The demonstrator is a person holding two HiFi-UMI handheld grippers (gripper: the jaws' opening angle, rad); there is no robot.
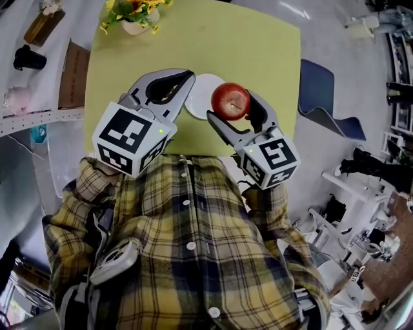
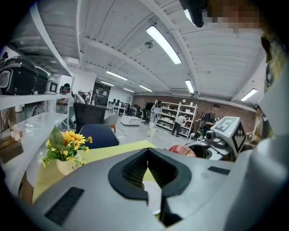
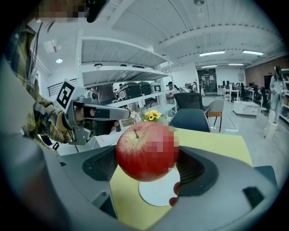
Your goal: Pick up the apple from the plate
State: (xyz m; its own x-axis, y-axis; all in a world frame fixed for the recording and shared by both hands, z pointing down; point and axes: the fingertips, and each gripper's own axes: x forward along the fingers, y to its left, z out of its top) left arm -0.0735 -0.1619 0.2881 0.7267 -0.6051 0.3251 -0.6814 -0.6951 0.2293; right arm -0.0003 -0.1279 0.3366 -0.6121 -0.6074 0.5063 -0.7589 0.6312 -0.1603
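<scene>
My right gripper [image 1: 233,108] is shut on a red apple [image 1: 230,100] and holds it in the air above the yellow-green table [image 1: 258,45]. The apple fills the space between the jaws in the right gripper view [image 3: 143,152]. Just below and behind it lies the empty white plate [image 1: 201,97], also seen under the apple [image 3: 158,193]. My left gripper [image 1: 186,82] hovers over the plate's left side, shut with nothing in it. From the left gripper view its jaws [image 2: 146,152] meet at the tips, and the apple [image 2: 182,150] shows to the right.
A vase of yellow flowers [image 1: 134,14] stands at the table's far left corner. A blue chair [image 1: 322,97] sits off the table's right side. White shelving with a black mug [image 1: 28,58] and a brown box [image 1: 73,74] runs along the left.
</scene>
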